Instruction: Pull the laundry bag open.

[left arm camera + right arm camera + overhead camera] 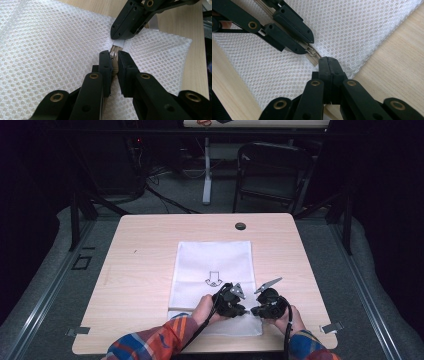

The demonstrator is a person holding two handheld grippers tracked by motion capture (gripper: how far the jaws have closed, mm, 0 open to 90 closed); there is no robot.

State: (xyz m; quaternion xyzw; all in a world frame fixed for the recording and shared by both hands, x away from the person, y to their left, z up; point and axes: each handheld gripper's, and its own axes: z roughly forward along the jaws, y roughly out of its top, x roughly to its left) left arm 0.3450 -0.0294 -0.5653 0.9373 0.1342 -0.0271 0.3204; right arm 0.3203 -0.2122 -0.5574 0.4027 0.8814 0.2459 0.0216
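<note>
White mesh bag [214, 265], black arrow print [213, 280], pale wood table [140, 255].

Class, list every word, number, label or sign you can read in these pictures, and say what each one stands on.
No readable words or numbers.
One sign: a black outline arrow printed on the white mesh bag, pointing toward the person.
Red and black marks on the white board at the far top edge: too small and cut off to read.
</note>
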